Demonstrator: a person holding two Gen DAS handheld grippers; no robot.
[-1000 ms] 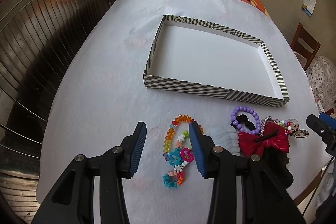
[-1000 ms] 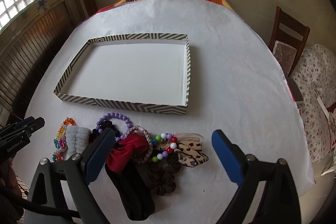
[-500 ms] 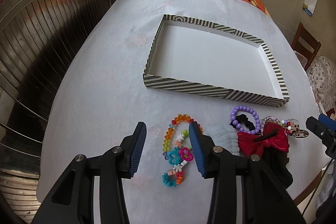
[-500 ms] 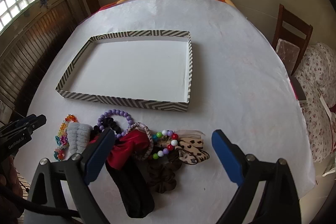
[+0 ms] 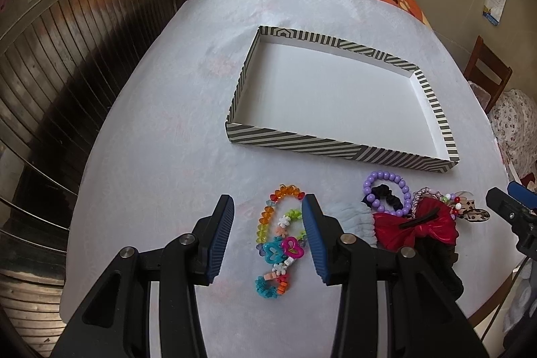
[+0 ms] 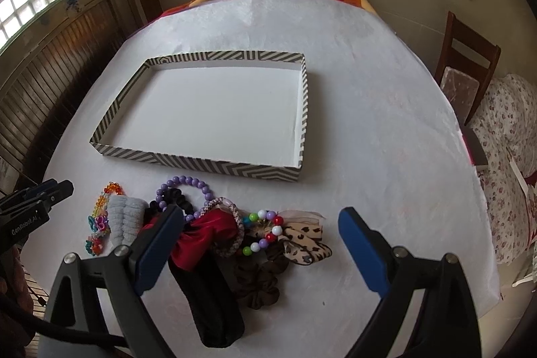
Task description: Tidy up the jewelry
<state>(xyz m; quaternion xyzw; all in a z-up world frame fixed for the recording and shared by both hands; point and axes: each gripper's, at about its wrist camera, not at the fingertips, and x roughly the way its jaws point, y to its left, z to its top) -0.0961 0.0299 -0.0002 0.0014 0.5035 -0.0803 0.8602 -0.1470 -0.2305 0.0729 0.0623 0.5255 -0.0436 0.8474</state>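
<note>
left gripper (image 5: 267, 225): apart over rainbow bracelet (image 5: 276, 237) | right gripper (image 6: 261, 249): apart above hair ties (image 6: 235, 244)

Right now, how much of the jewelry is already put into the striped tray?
None yet: the striped tray holds nothing. In hand: nothing, though the open left claw frames the rainbow bead bracelet; the right claw is open too. Left: the purple bead bracelet, red bow, leopard bow and scrunchies, all lying before the tray.
</note>
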